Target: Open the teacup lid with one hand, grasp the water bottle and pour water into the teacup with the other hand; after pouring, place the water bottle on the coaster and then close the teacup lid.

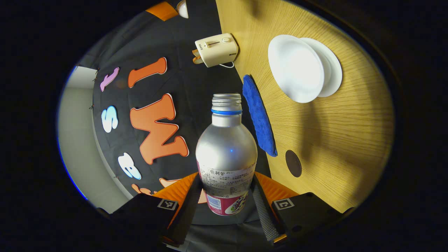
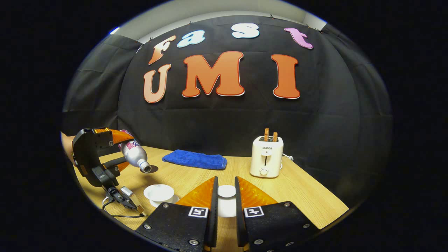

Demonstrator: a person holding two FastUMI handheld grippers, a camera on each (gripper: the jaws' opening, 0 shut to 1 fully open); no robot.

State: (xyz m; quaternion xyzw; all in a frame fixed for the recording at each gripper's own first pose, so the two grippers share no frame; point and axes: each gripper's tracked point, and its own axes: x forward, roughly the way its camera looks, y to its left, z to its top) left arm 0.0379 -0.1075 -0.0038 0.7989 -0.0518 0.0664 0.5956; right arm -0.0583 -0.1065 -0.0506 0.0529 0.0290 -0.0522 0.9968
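In the left gripper view, the left gripper point(image 1: 226, 194) pinches the labelled lower body of an uncapped silver metal water bottle point(image 1: 226, 154) at lower centre, both fingers pressing its sides. The white teacup point(image 1: 295, 68) on its saucer sits at upper right on the wooden desk point(image 1: 332, 140), with a round dark coaster point(image 1: 293, 163) below it beside a blue folded towel point(image 1: 259, 117). In the right gripper view, the right gripper point(image 2: 225, 201) at bottom centre holds a white teacup lid point(image 2: 226, 191) between its narrowly parted fingers; at left the bottle point(image 2: 135, 156) tilts mouth-down above the open cup point(image 2: 159, 193).

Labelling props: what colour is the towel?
Blue; the towel shows best in the right gripper view.

Tilted water bottle point(image 2: 134, 156) above teacup point(image 2: 159, 193)
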